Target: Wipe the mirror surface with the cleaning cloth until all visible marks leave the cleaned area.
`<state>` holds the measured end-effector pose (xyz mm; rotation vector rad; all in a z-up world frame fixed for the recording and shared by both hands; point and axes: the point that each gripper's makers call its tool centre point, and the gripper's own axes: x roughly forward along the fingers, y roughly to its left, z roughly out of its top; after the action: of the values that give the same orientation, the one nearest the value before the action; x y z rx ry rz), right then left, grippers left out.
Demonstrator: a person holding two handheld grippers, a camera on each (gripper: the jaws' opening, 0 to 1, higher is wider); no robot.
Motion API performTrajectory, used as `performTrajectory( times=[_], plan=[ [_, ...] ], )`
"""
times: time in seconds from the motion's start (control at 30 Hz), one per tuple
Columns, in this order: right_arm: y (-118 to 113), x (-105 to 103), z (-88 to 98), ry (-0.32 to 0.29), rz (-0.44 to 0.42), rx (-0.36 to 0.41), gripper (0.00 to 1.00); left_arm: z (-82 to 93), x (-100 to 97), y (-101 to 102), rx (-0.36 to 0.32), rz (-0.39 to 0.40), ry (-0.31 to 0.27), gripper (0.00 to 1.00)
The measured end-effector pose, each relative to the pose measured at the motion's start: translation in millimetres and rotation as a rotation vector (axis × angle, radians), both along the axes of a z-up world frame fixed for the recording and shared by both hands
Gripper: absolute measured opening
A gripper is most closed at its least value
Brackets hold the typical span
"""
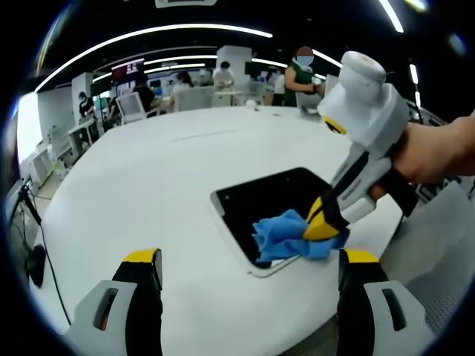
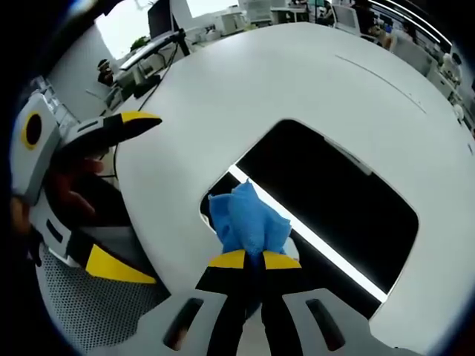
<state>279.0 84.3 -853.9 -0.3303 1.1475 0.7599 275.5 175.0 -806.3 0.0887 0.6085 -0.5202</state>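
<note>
Blue cleaning cloth (image 2: 246, 216) sits pinched in my right tongs (image 2: 247, 259), pressed on the near end of the mirror (image 2: 334, 208) on the white table (image 1: 148, 178). Wiping is underway; next I'd sweep farther across the dark glass. My left tongs (image 1: 249, 259) hang wide, empty, nearby.

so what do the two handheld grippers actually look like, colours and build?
Both match. The right gripper has a white moulded plastic body with a rounded knob on top, black jaw arms and yellow tips; a black strap crosses the hand holding it. The left gripper shows light grey jaw housings with dark slots, black fingers and yellow-capped ends. No cables or sleeves are visible.
</note>
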Motion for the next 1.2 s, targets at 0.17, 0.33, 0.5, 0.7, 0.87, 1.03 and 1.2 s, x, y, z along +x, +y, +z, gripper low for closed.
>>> performTrajectory(
  times=[0.17,0.33,0.5,0.7,0.87,1.03,1.2],
  plan=[
    [-4,0,0.4,0.0,-0.003,0.0,0.01,-0.2,-0.1,0,0.002,-0.002,0.001,0.99],
    [-6,-1,0.6,0.0,-0.002,-0.002,0.01,-0.2,-0.5,0,0.002,-0.002,0.001,0.99],
    [-10,-1,1.1,0.001,-0.002,-0.006,0.01,0.6,-0.7,0,0.001,0.0,0.0,0.99],
    [-15,-1,1.4,0.002,-0.005,-0.012,0.01,2.2,-1.6,0,0.002,-0.001,-0.001,0.99],
    [-17,-2,1.2,0.003,-0.007,-0.013,0.01,2.8,-1.9,0,0.002,-0.002,-0.001,0.99],
    [-17,-2,1.3,0.004,-0.006,-0.019,0.01,2.9,-1.9,0,0.003,-0.003,-0.001,0.99],
    [-17,-1,1.0,0.001,-0.011,-0.02,0.01,2.9,-1.7,0,0.001,-0.003,-0.001,0.99]
  ],
)
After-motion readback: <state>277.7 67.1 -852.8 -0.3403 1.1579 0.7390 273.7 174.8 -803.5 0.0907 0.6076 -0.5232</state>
